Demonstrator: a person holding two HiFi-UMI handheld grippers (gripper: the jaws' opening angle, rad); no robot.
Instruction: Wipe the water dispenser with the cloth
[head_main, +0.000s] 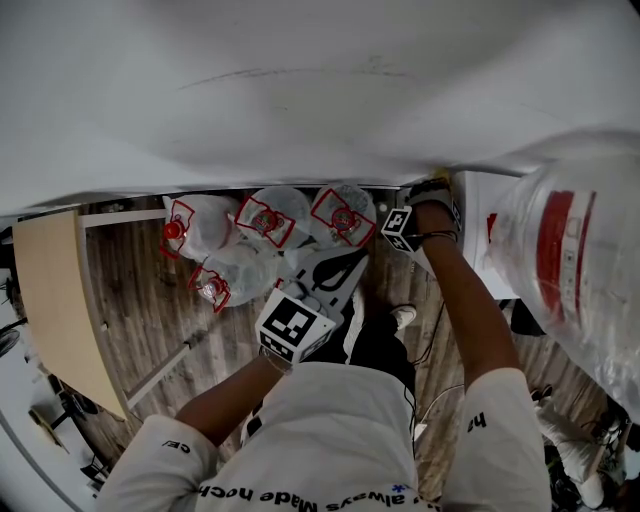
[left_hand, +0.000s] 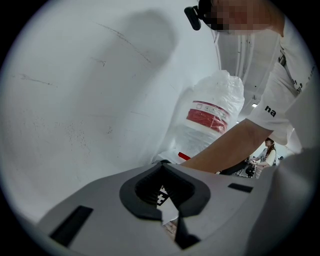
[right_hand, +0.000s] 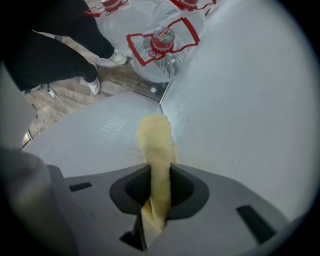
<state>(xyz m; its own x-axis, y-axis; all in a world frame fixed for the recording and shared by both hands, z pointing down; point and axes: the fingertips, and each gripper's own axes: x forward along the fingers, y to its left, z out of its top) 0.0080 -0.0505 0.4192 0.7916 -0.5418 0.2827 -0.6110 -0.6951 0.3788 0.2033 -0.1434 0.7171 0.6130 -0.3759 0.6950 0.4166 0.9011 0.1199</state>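
My right gripper (right_hand: 157, 172) is shut on a yellow cloth (right_hand: 154, 140), whose end lies pressed against a white panel of the water dispenser (right_hand: 95, 137), right at the seam with the white wall (right_hand: 240, 100). In the head view this gripper (head_main: 420, 205) reaches forward beside the dispenser's top (head_main: 482, 205), and the cloth is barely visible there. The big plastic-wrapped bottle (head_main: 575, 260) with a red label sits on the dispenser at the right. My left gripper (head_main: 335, 268) hangs lower, over the floor, shut and holding nothing. Its own view (left_hand: 165, 195) faces the wall and the mounted bottle (left_hand: 210, 117).
Several plastic-wrapped water bottles with red caps (head_main: 265, 220) stand on the wooden floor by the wall, also visible below the cloth (right_hand: 162, 50). A light wooden tabletop (head_main: 45, 290) lies at the left. Cables trail on the floor (head_main: 435, 340). Another person (left_hand: 267, 152) sits far off.
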